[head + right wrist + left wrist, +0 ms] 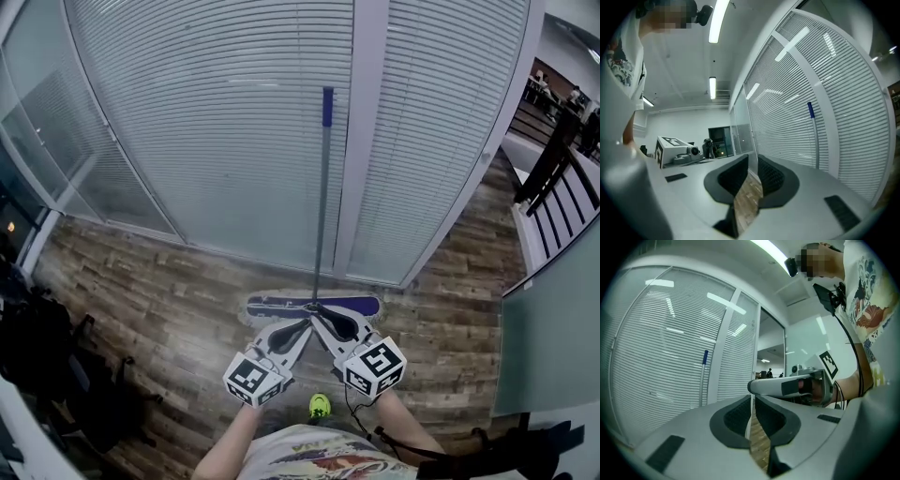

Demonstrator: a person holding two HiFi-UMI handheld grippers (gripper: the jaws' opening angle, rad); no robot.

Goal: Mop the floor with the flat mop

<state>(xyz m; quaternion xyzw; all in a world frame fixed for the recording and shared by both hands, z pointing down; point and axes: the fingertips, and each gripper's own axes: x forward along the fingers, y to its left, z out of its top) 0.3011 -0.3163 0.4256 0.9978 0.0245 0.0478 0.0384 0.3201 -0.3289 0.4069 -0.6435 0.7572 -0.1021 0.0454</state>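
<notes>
Both grippers were closed with nothing held: the left gripper and the right gripper each had its jaws drawn together, with only a sliver of plank showing between them. Their tips converged toward the mop handle, which stood near upright straight ahead, propped against the blinds. At the handle's foot the mop head lay crosswise on the floor, just beyond the tips. Neither hand looked clearly nearer the handle; I judged each must open and reach forward.
</notes>
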